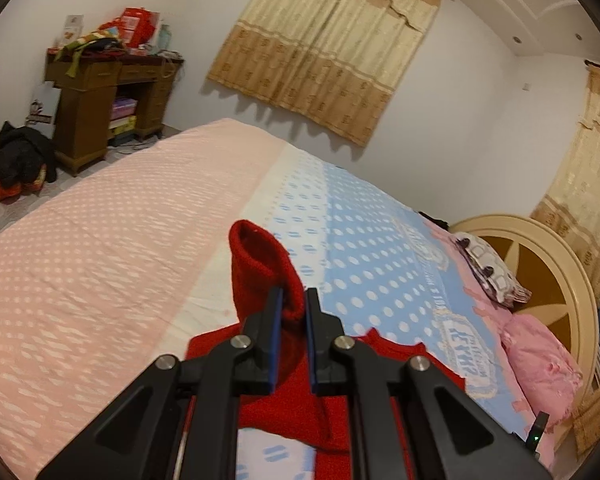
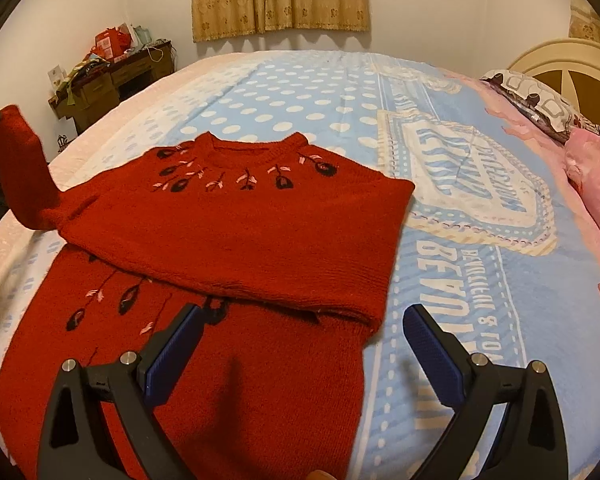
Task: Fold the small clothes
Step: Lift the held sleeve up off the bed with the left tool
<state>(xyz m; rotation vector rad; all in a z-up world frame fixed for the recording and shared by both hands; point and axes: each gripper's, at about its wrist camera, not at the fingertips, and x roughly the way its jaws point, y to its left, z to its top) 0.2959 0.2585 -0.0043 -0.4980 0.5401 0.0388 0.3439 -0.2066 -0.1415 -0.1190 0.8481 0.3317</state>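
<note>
Knitwear is what the task turns on here: a red sweater (image 2: 236,216) with dark and pink embroidered flowers near the neck and on the lower front lies on the bed (image 2: 452,264), over a blue dotted blanket (image 2: 300,96). It looks soft, limp and fairly light, thick enough to hold a fold yet likely to sag and stretch when lifted by one edge. One sleeve already lies crossed over the chest. The other sleeve (image 1: 260,264) stands raised, its cuff end pinched between the pads of the left tongs (image 1: 293,312). Cuffs, shoulder seams and hem corners seem the sensible places to grip; mid-panel fabric would bunch. The right tongs (image 2: 300,344) hover spread wide just above the sweater's lower body, holding nothing.

The hem is cut off below the right view's edge and hidden behind the tongs' frames. In the left view most of the sweater is masked. A pillow (image 2: 536,100) and headboard (image 2: 572,64) sit well apart from it
</note>
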